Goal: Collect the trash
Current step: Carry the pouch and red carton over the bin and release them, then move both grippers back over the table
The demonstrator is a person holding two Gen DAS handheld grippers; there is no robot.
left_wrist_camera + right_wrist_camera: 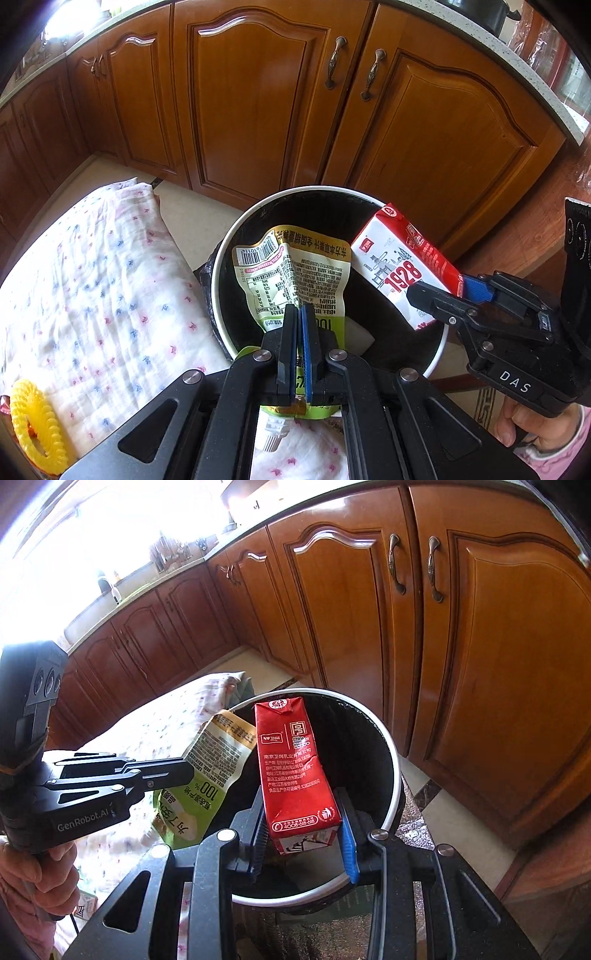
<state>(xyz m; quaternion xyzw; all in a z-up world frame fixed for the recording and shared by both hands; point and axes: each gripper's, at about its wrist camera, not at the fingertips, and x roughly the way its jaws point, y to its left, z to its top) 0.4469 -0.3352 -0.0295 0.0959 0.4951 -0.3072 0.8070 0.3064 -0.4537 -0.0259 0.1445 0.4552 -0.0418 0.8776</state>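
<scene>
**Two pieces of trash poised over the bin**

The left gripper (300,314) has its blue-padded fingers pressed together on a green drink pouch (291,273), pinching it near the middle so that the flat printed body sticks out over the open mouth of the trash bin (439,354). The right gripper (304,834) is clamped across the base of a red milk carton (295,764), jaws spread to the carton's width; the carton tilts top-forward over the same bin. Both items hang above the bin's dark interior, not yet inside it. Judging from this, each is held by its near end so that opening the fingers would let it drop straight in.

Left of the bin lies a white patterned cloth (92,288), with a yellow ridged plastic ring (37,421) on its near corner. Behind the bin stand wooden kitchen cabinets (251,96).

The left wrist view alone shows the carton's white "1928" face, the pouch's barcode and its screw spout below the fingers. The right wrist view alone shows the carton's red panel, the pouch's green "100%" face and the bright kitchen sink (107,587) far behind the bin.
</scene>
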